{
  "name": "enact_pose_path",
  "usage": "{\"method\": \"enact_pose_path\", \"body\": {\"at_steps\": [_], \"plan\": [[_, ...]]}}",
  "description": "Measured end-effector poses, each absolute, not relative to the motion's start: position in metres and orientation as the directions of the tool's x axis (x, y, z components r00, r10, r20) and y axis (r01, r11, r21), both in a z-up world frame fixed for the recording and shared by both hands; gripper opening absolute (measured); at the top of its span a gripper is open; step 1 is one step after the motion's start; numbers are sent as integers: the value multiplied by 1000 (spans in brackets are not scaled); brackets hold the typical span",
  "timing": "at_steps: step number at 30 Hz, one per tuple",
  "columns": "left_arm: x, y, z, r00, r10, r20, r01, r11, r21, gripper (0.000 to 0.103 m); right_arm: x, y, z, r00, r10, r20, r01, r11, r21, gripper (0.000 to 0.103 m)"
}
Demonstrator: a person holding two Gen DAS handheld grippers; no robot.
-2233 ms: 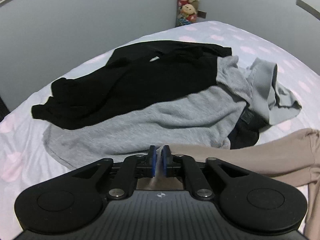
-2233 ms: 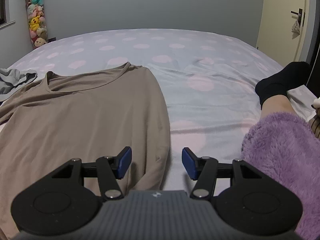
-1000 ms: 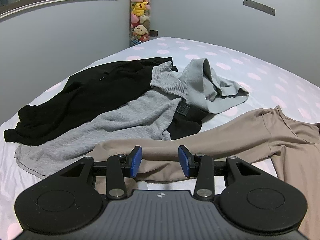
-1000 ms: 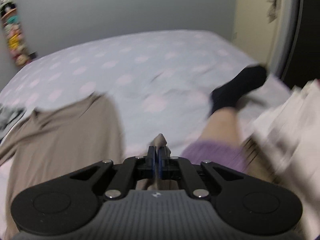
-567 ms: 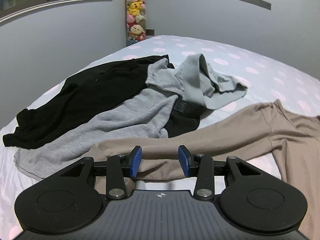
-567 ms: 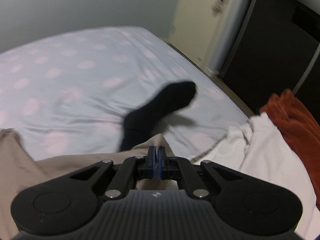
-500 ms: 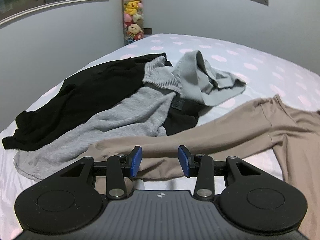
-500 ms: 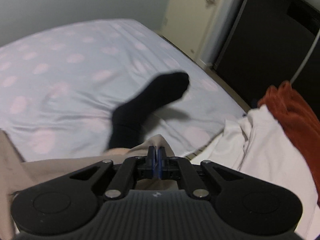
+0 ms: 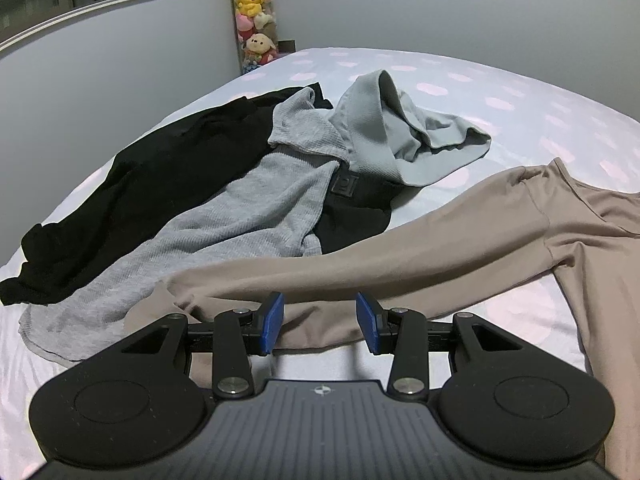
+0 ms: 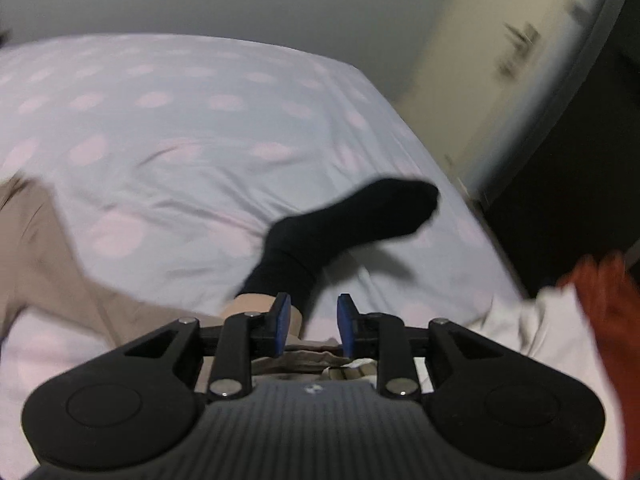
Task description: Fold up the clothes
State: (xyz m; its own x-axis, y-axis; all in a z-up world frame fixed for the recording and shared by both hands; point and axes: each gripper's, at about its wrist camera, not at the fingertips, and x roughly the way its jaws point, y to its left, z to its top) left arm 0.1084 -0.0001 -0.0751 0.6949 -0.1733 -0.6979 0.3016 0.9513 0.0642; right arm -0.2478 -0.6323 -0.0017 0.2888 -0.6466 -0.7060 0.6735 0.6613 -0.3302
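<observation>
One beige shirt lies flat on the bed. Beside its sleeve sits a heap of three garments: black, grey knit, pale grey. Left gripper — jaws part-open over the sleeve, nothing pinched. Right gripper — jaws opening, cuff lying loose beneath; one black sock beyond.

Ahead of the gripper, a bed with a pink-spotted pale sheet is filling the room, plain grey walls are rising behind, a window ledge is running upper left, and stuffed toys are stacking in the corner.
</observation>
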Motion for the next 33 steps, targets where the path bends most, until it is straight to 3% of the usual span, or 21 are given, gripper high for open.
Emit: {"method": "enact_pose_path", "body": {"at_steps": [8,14,21,23,29,33], "plan": [[105,1,-70,705,-179,-686,299,952,60,38,-241,-580,-34,314,-518,-796,172,855,-489,27],[103,4,-68,712,-177,-679,291,955,56,38,-240,-583,-66,258,-511,-820,30,852,-522,23],[102,0,-70,710,-174,-682,301,951,72,38,-241,-590,-73,244,-511,-824,81,858,-508,16],[102,-1,-70,713,-175,-680,305,949,76,38,-240,-591,-75,221,-520,-825,102,854,-511,0],[101,3,-68,718,-185,-671,298,953,56,38,-244,-593,-47,283,-542,-791,254,838,-483,0],[102,2,-68,715,-191,-673,303,952,51,38,-248,-598,2,353,-516,-780,397,838,-375,0]]}}
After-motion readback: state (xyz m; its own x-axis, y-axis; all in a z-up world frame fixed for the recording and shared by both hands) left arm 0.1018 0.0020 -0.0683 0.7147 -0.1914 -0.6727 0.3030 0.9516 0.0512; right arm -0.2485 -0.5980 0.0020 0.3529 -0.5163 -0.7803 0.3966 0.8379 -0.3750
